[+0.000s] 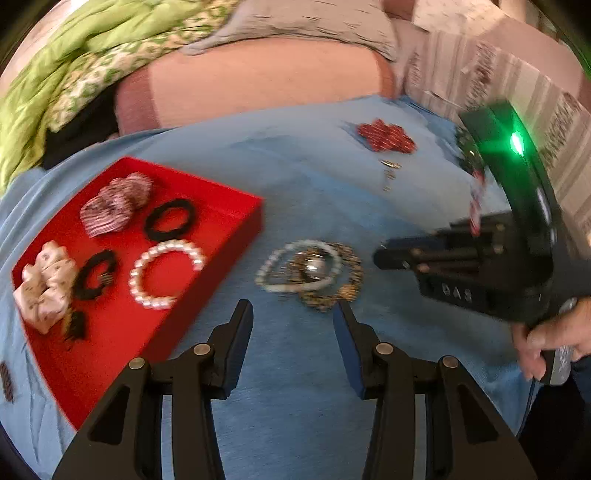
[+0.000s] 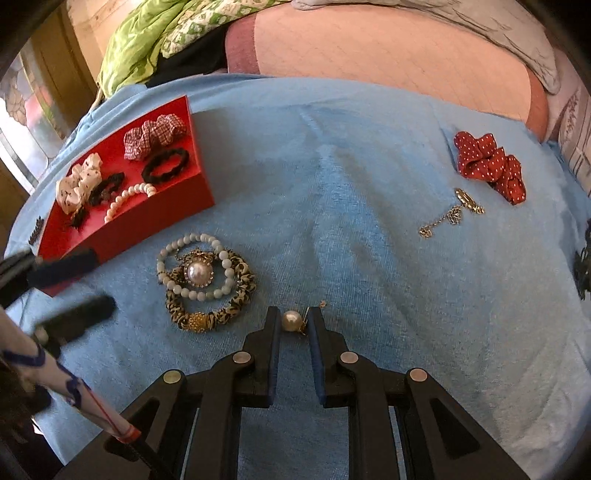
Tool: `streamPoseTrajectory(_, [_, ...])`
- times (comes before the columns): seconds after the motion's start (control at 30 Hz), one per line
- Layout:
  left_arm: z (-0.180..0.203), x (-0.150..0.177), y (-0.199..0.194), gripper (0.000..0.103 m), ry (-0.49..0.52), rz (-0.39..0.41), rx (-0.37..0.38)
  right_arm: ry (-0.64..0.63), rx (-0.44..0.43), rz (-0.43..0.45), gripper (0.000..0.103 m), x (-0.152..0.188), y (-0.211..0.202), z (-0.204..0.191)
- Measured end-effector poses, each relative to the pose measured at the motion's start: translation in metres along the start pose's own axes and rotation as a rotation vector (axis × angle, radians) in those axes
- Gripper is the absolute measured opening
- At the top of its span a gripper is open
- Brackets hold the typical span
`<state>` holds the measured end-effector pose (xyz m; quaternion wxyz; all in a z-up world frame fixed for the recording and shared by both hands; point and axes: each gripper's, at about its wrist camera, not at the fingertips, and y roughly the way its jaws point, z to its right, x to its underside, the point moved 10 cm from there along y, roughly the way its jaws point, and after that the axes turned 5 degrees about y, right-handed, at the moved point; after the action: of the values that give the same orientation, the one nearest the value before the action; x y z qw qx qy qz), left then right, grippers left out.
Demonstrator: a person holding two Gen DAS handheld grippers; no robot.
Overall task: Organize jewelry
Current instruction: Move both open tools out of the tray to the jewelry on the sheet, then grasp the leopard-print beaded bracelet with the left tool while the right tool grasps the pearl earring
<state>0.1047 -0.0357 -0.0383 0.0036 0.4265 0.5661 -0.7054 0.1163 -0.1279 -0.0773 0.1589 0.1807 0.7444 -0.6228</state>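
Left wrist view is motion-blurred: the bead pile (image 1: 310,271) smears. A dark object (image 2: 583,266) is cut off at the blue cloth's (image 2: 369,221) right edge.

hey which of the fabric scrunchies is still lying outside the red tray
The red polka-dot scrunchie, out on the blue cloth. The checked one and the cream one sit inside the red tray.

- A blue towel-like cloth (image 2: 369,221) covers the near surface.
- Beyond it lies a pink quilted mattress (image 2: 388,48).
- A green patterned blanket (image 2: 147,33) is bunched at the far left.
- A grey pillow (image 1: 306,22) sits far right of the blanket.
- Daylight enters through a window (image 2: 22,110) at the left.
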Motion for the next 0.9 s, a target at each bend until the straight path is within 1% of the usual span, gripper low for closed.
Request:
streamPoseTrajectory(0.13, [0.022, -0.004, 0.007, 0.044, 0.053, 0.002, 0.035, 0.08, -0.054, -0.004, 0.014, -0.003, -0.006, 0.005])
streamPoseTrajectory(0.27, [0.034, -0.007, 0.019, 0.043, 0.078, -0.008, 0.037, 0.124, -0.083, 0.004, 0.014, -0.005, -0.013, 0.009])
streamPoseTrajectory(0.37, [0.037, -0.01, 0.029, 0.032, 0.088, -0.024, 0.035, 0.14, -0.096, 0.008, 0.014, -0.005, -0.017, 0.012])
streamPoseTrajectory(0.43, [0.039, -0.013, 0.036, 0.029, 0.096, -0.027, 0.027, 0.15, -0.1, 0.009, 0.014, -0.006, -0.018, 0.014])
streamPoseTrajectory(0.5, [0.042, -0.015, 0.041, 0.023, 0.1, -0.03, 0.032, 0.159, -0.109, 0.006, 0.014, -0.006, -0.018, 0.017])
streamPoseTrajectory(0.57, [0.046, -0.014, 0.049, 0.022, 0.114, -0.041, 0.023, 0.174, -0.117, 0.005, 0.014, -0.006, -0.019, 0.02])
streamPoseTrajectory(0.63, [0.048, -0.015, 0.052, 0.022, 0.135, -0.038, -0.001, 0.178, -0.123, 0.005, 0.014, -0.006, -0.02, 0.021])
streamPoseTrajectory(0.67, [0.049, -0.016, 0.053, 0.019, 0.132, -0.038, -0.008, 0.18, -0.124, 0.007, 0.014, -0.007, -0.021, 0.021])
streamPoseTrajectory(0.7, [0.049, -0.017, 0.053, 0.012, 0.123, -0.038, -0.011, 0.181, -0.126, 0.009, 0.014, -0.007, -0.021, 0.021])
streamPoseTrajectory(0.73, [0.048, -0.018, 0.052, 0.013, 0.115, -0.04, -0.014, 0.18, -0.128, 0.011, 0.014, -0.008, -0.022, 0.021])
streamPoseTrajectory(0.8, [0.05, -0.022, 0.049, 0.013, 0.101, -0.031, 0.007, 0.18, -0.128, 0.016, 0.014, -0.009, -0.024, 0.021])
streamPoseTrajectory(0.83, [0.051, -0.025, 0.044, 0.013, 0.08, -0.018, 0.04, 0.183, -0.132, 0.019, 0.014, -0.009, -0.026, 0.021])
streamPoseTrajectory(0.9, [0.048, -0.037, 0.026, 0.012, 0.019, 0.044, 0.119, 0.185, -0.141, 0.028, 0.014, -0.012, -0.03, 0.021])
